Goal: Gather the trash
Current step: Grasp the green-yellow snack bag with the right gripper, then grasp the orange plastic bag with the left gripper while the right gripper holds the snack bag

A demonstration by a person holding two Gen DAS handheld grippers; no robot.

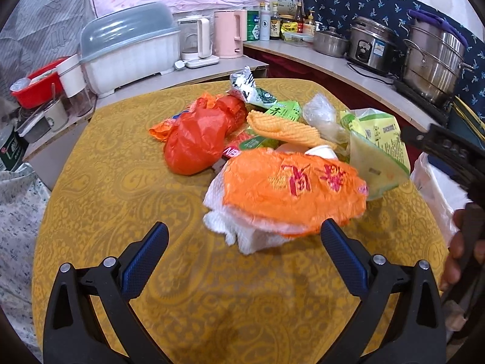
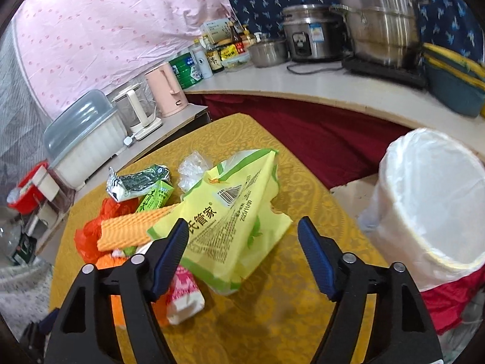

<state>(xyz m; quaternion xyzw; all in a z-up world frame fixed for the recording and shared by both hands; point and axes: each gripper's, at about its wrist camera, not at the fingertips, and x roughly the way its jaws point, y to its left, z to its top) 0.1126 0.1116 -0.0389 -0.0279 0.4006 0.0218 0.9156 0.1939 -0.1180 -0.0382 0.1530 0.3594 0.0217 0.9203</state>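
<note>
Two grippers, both spread wide and empty: my left gripper (image 1: 244,236) faces the orange bag (image 1: 292,186) on the tabletop (image 1: 106,182), my right gripper (image 2: 244,238) brackets the yellow-green packet (image 2: 230,227), white-lined bin (image 2: 430,206) waiting right.

Table: I see a yellow patterned tablecloth (image 1: 121,182).
Side shelf: covered dish rack (image 1: 130,48), glass kettle (image 1: 197,42), pink kettle (image 1: 229,33).
Back counter: bottles (image 1: 272,21), rice cooker (image 1: 371,44), steel steamer (image 1: 433,57).
Far left: red basin (image 1: 39,86).
</note>
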